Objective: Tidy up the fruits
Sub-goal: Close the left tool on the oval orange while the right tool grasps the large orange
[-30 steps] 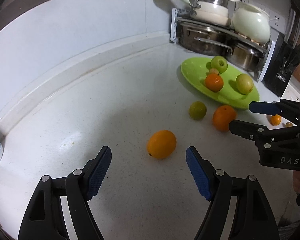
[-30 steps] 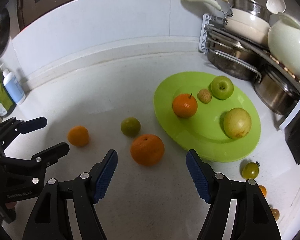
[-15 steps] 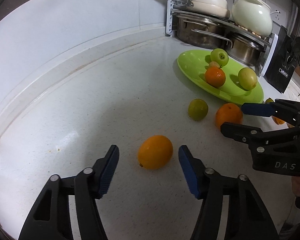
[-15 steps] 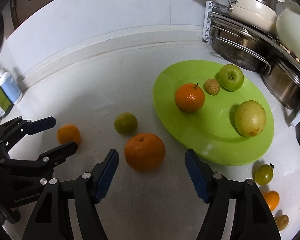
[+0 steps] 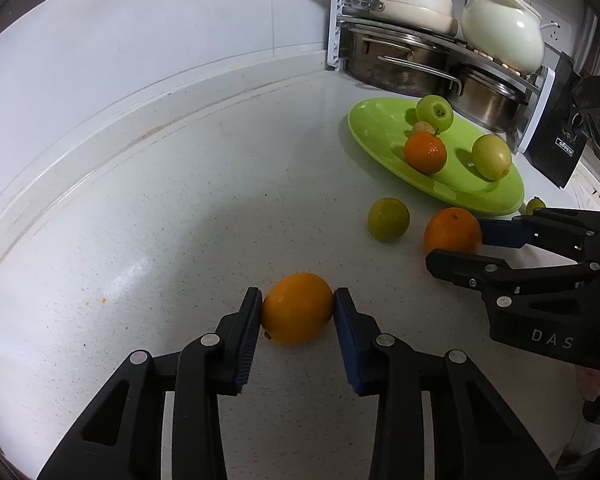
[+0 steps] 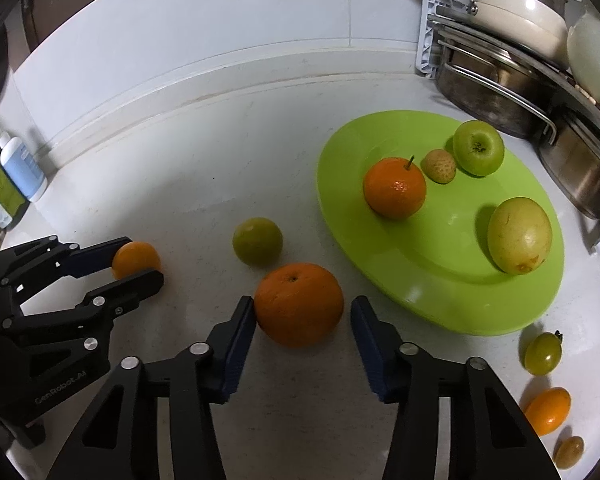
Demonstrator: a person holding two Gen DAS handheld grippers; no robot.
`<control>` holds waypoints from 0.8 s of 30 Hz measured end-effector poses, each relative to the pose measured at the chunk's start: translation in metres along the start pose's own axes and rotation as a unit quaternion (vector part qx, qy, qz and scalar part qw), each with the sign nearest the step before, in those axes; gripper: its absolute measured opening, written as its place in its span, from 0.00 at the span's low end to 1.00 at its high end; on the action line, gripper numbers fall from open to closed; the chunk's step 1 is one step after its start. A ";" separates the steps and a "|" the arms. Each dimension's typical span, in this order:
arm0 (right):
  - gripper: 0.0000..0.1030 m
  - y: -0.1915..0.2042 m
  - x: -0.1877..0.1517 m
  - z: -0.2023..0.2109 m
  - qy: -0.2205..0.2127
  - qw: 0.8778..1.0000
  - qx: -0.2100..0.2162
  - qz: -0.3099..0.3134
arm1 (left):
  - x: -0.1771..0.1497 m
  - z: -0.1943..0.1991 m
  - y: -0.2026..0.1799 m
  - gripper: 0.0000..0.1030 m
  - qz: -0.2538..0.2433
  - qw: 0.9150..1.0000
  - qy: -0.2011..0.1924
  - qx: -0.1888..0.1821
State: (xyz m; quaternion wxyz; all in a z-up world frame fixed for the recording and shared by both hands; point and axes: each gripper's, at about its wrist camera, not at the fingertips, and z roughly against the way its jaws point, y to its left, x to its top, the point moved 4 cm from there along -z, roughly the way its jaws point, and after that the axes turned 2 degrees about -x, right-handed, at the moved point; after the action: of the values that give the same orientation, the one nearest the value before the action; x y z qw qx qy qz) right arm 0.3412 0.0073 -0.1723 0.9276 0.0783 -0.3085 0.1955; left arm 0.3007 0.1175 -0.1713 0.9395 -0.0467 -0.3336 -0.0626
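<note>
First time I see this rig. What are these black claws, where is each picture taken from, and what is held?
A person holds a two-finger clamp in each hand; a camera on each looks along its fingers, giving the two views. The left gripper has just been closing on a yellow-orange fruit; both pads press it. The right gripper has been closing around a large orange; one pad still shows a gap. Both fruits sit on the white counter. The green plate holds four fruits.
</note>
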 end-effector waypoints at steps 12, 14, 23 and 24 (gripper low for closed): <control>0.42 0.000 0.000 0.009 -0.012 1.000 -0.001 -0.003 | 0.003 0.009 -0.004 0.35 -0.004 1.000 -0.010 -0.003; 0.42 0.000 0.000 0.012 -0.014 1.000 -0.001 -0.003 | 0.003 0.012 -0.006 0.35 -0.006 1.000 -0.013 -0.003; 0.42 -0.002 -0.003 0.046 -0.041 0.999 -0.003 -0.008 | 0.008 0.043 -0.019 0.35 -0.006 0.999 -0.041 -0.010; 0.42 -0.003 -0.004 0.052 -0.047 0.999 -0.003 -0.009 | 0.008 0.046 -0.021 0.35 -0.007 0.999 -0.044 -0.011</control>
State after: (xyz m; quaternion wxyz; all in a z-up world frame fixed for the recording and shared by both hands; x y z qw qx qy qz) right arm 0.3115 -0.0105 -0.1327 0.9143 0.0874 -0.3512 0.1820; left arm 0.2757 0.1021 -0.1297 0.9229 -0.0574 -0.3740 -0.0708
